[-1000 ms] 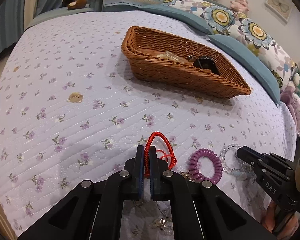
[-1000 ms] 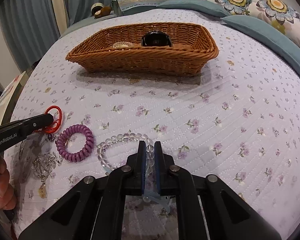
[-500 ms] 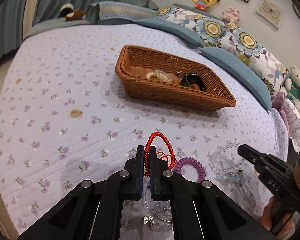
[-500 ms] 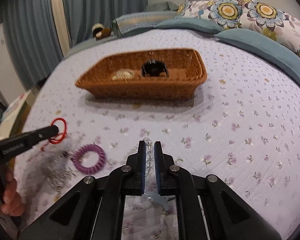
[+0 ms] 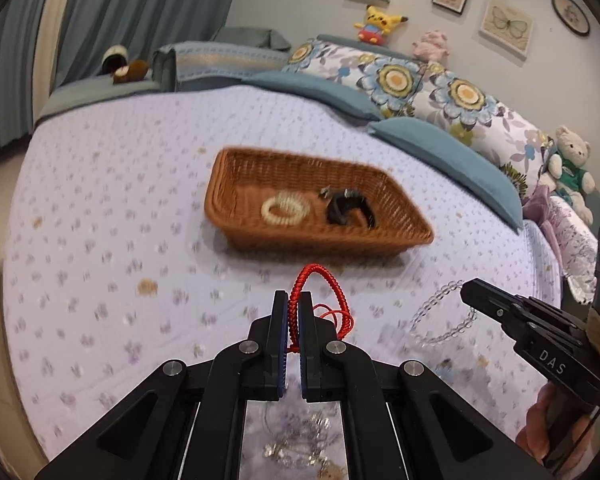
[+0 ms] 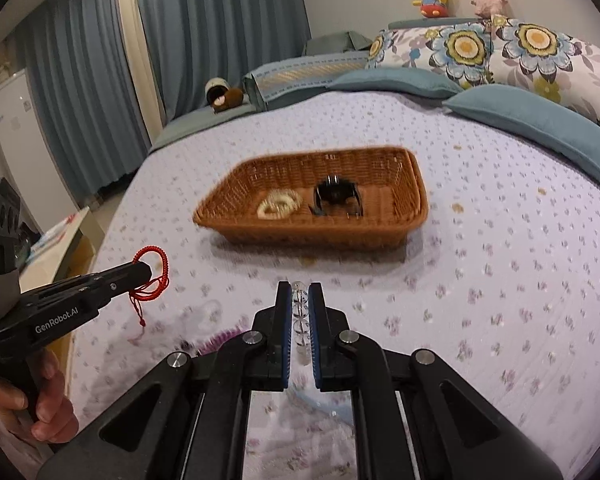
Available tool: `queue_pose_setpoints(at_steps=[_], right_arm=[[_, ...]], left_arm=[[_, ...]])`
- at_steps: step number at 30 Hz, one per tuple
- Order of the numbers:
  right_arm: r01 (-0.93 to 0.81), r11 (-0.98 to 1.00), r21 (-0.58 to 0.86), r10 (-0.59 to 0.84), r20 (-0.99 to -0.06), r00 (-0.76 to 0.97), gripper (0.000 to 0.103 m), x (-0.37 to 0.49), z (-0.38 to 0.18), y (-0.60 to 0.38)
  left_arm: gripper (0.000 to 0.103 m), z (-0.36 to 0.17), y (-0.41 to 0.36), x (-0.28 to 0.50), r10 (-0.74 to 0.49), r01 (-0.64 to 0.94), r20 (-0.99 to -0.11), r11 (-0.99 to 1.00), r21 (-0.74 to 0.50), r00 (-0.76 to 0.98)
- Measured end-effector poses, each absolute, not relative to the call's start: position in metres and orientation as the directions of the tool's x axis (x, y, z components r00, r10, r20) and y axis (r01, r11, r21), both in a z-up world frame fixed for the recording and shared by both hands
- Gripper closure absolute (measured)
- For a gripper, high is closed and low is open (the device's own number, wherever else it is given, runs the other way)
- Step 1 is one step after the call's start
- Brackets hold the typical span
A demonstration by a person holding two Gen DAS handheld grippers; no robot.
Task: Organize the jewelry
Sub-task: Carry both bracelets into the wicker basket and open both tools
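Left tongs [image 5: 294, 312] clamped on the red cord bracelet [image 5: 320, 284], right tongs [image 6: 300, 308] pinching the clear bead bracelet [image 6: 301, 320] — both up off the bed [image 6: 520, 264], short of the wicker basket [image 6: 414, 188] holding a cream hair tie [image 6: 278, 206] and black clip [image 6: 336, 196].

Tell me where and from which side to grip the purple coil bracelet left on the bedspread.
Only a blurred arc of the purple coil bracelet shows, lying flat on the bedspread just left of the right gripper. Probably best taken from above, pinching across one side of the ring, one finger inside the loop and one outside. A sideways approach would likely just push it.
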State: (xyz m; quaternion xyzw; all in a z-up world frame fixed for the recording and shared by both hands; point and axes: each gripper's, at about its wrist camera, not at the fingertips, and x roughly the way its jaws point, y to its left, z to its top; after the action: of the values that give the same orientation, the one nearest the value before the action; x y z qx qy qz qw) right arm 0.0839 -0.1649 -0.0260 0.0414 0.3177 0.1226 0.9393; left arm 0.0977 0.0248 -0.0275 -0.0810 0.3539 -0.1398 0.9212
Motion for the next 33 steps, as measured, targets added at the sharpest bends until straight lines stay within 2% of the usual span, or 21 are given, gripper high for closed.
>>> queue_pose_setpoints(at_steps=[7, 12, 22, 33], right_arm=[[-0.198, 0.968, 0.154, 0.250, -0.529, 0.811, 0.093, 0.138, 0.011, -0.168], [-0.194, 0.967, 0.163, 0.252, -0.534, 0.807, 0.093, 0.187, 0.015, -0.165], [-0.195, 0.953, 0.232, 0.298, -0.599, 0.743, 0.093, 0.264, -0.027, -0.166], [-0.139, 0.959, 0.245, 0.269, -0.643, 0.717, 0.092, 0.278, -0.059, -0.178]], left_arm=[[0.099, 0.004, 0.016, 0.157, -0.348, 0.235, -0.592, 0.936, -0.261, 0.727], [0.099, -0.001, 0.002, 0.218, -0.363, 0.249, -0.604, 0.931, -0.267, 0.710], [0.099, -0.034, -0.019, 0.297, -0.410, 0.278, -0.631, 0.912, -0.303, 0.658], [0.098, -0.078, -0.028, 0.316, -0.376, 0.237, -0.704, 0.927, -0.292, 0.602]])
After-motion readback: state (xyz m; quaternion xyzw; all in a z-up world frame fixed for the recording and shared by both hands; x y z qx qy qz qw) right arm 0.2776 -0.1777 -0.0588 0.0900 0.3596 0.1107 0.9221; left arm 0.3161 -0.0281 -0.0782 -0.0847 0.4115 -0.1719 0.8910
